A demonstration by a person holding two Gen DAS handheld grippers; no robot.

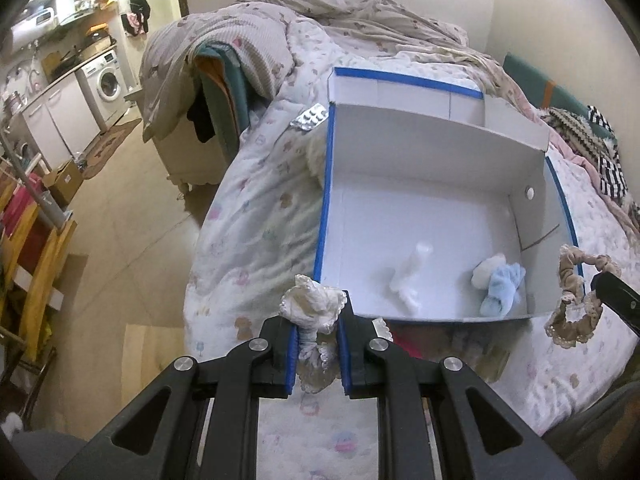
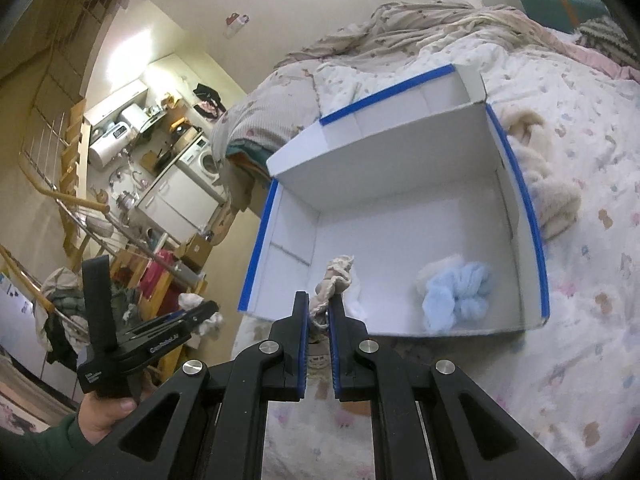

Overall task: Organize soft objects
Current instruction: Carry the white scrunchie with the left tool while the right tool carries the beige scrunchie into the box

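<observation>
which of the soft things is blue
The fluffy piece lying in the box, near its right front corner. The scrunchie in the left gripper is white, and the one in the right gripper is beige.

Left wrist view: looks steeply down along its fingers (image 1: 294,354), close above the bed (image 1: 256,216). Right wrist view: shallower, equally near. Both share the white box (image 1: 400,152).
</observation>
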